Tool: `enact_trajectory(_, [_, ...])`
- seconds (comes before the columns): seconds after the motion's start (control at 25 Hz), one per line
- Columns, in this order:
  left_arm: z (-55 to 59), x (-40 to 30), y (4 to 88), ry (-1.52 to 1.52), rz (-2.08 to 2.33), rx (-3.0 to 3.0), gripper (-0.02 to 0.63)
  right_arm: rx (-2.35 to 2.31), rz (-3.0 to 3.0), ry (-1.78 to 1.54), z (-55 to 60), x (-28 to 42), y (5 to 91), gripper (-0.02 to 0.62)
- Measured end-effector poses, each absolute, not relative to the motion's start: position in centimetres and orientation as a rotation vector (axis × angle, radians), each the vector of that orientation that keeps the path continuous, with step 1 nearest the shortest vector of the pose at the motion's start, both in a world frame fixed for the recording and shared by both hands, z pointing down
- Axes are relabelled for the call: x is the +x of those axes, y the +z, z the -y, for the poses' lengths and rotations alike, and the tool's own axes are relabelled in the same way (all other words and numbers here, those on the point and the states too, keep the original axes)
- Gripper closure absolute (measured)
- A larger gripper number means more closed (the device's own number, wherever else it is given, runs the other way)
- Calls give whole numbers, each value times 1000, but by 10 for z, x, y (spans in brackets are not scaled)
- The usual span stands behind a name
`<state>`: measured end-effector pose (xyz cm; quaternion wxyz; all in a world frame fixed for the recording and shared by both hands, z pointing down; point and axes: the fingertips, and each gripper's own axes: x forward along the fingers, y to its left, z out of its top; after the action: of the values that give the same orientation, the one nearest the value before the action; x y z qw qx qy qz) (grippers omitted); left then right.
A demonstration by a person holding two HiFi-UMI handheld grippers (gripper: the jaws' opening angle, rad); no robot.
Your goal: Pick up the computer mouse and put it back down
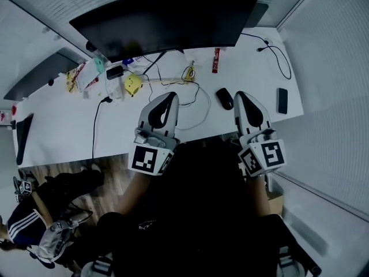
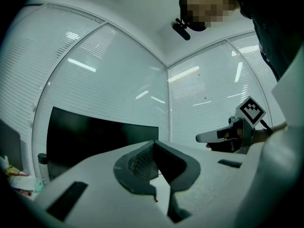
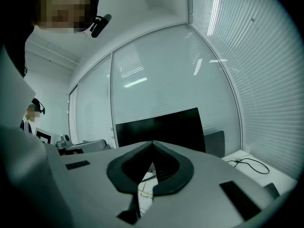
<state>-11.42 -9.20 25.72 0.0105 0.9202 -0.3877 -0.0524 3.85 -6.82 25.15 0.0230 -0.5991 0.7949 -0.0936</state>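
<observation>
Fingers [image 3: 172, 169] touch on left gripper [image 1: 170, 96] and right gripper [image 1: 238, 94] — mouse [image 1: 225, 98] on desk [image 1: 57, 128].

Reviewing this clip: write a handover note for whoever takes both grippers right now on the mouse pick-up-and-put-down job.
Left gripper: jaws together, nothing between them, held level at the desk's near edge.
Right gripper: jaws together, empty, level; in the head view its tip shows just right of the computer mouse.
Mouse: lying on the white desk in front of the monitor; neither gripper holds it.
Done: nothing that shows; whether the mouse was already lifted once cannot be told.
Left, if not yet lifted: open the right gripper, grip the mouse, lift it, set it back.
</observation>
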Motion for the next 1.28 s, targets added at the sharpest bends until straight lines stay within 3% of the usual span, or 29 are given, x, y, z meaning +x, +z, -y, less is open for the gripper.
enact_trajectory(1.28, [76, -110, 253, -166, 1179, 2897, 604, -1802, -2486, -221, 49, 19, 234, 597])
